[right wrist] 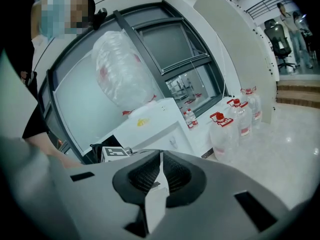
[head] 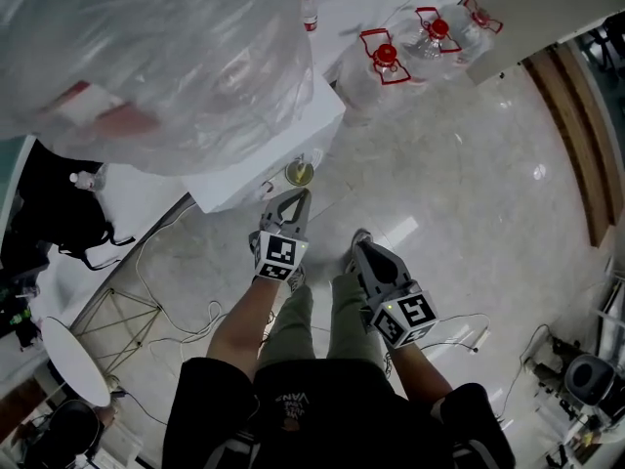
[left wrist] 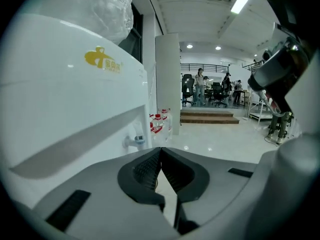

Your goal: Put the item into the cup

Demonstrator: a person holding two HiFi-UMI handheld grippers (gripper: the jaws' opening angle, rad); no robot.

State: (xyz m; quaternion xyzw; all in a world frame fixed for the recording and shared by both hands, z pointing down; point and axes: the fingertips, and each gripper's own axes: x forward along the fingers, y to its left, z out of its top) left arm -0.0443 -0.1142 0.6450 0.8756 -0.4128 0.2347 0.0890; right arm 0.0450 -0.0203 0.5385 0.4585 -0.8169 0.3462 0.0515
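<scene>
Looking like nothing's gone in yet: the cup [head: 300, 172] sits at the water dispenser's [head: 305, 137] front, and I can't spot the item. The left gripper [head: 301, 199] hangs low just before the dispenser, pressed together, empty. The right gripper [head: 359, 241] is farther out, also closed; the white sliver there is probably background.

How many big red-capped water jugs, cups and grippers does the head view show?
Big water jugs: 3
Cup: 1
Grippers: 2, the left gripper and the right gripper
Total: 6
</scene>
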